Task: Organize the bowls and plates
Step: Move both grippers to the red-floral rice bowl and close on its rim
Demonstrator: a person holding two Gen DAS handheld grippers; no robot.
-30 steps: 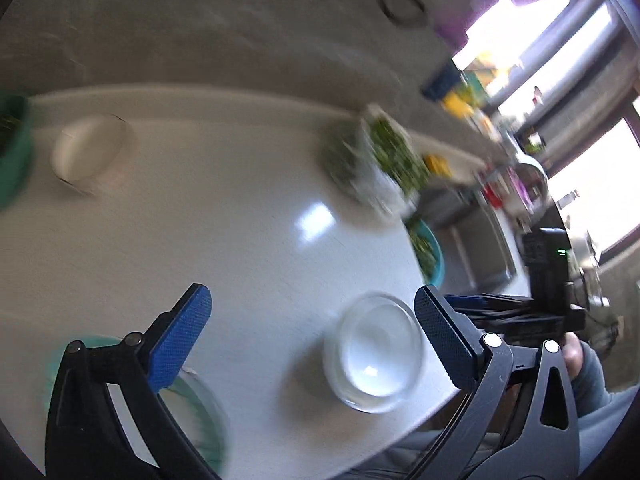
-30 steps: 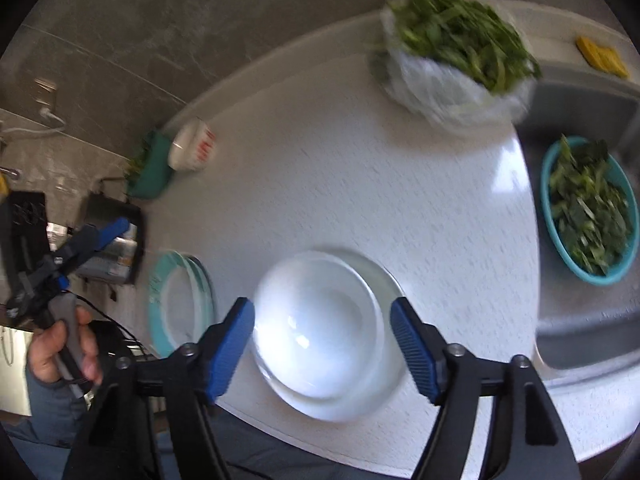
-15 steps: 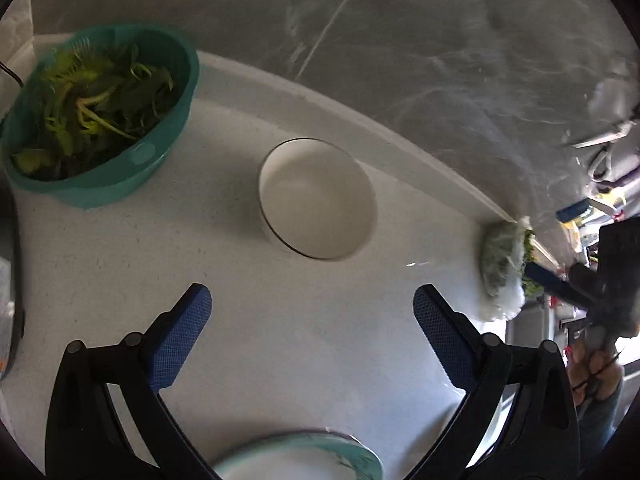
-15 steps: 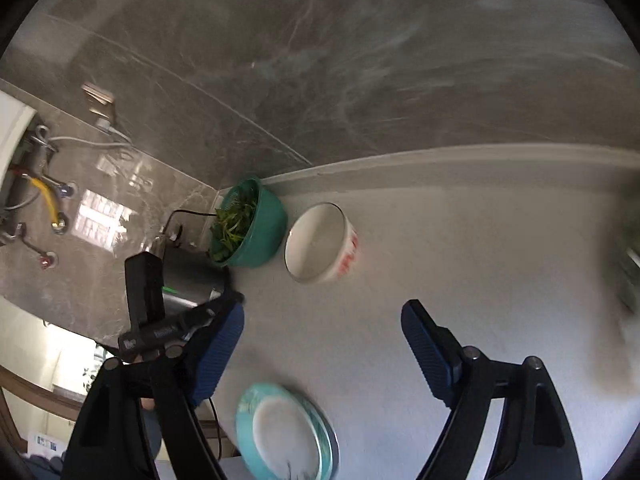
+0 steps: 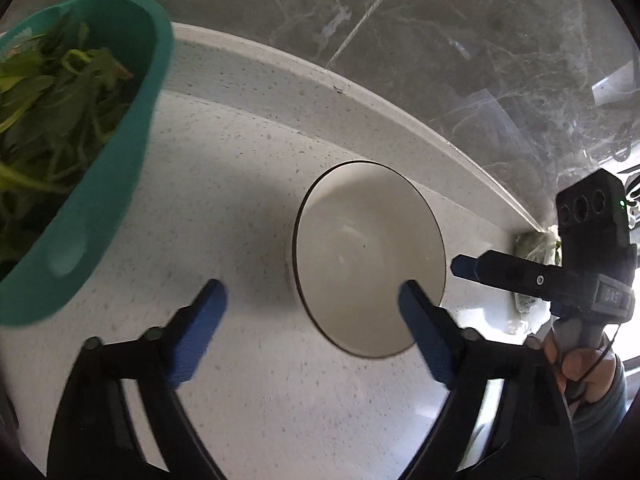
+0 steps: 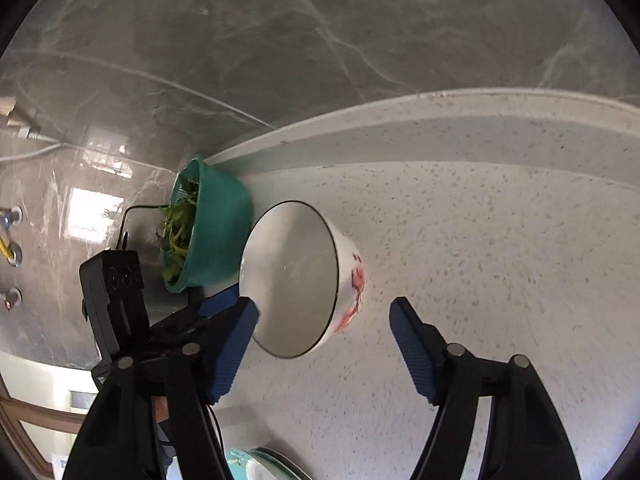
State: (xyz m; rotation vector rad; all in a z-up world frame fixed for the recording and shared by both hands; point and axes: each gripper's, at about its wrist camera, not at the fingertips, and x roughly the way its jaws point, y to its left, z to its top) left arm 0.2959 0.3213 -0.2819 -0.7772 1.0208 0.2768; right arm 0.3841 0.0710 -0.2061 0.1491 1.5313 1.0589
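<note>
Both tools converge on the white bowl point(image 5: 370, 254), which stands upright on the speckled desk point(image 5: 240, 184) close to the raised back edge. Seen from the left tool point(image 5: 312, 308), the bowl sits ahead and to the right of centre, its near rim crossing behind the right-hand blue pad, so that pad appears to reach over the rim while the other pad point(image 5: 200, 328) stands well clear on bare desk. The left tool is released, jaws spread wide, holding nothing.

From the right tool point(image 6: 324, 344), the same bowl point(image 6: 296, 280) lies ahead and left of centre, with a red floral print on its outer wall; the left-hand pad point(image 6: 232, 348) overlaps the bowl's near edge, though whether it touches cannot be told. This tool is also released and empty. The green basin of leaves point(image 6: 208, 232) stands just beyond the bowl on its far left side, seemingly almost touching.

The step in hand looks like the approach to pick this bowl up. The next move likely calls for one tool to straddle the rim, one pad inside and one outside, then clench before lifting. The plate stack point(image 6: 272, 466) near the right tool's base is a plausible destination nearby.
</note>
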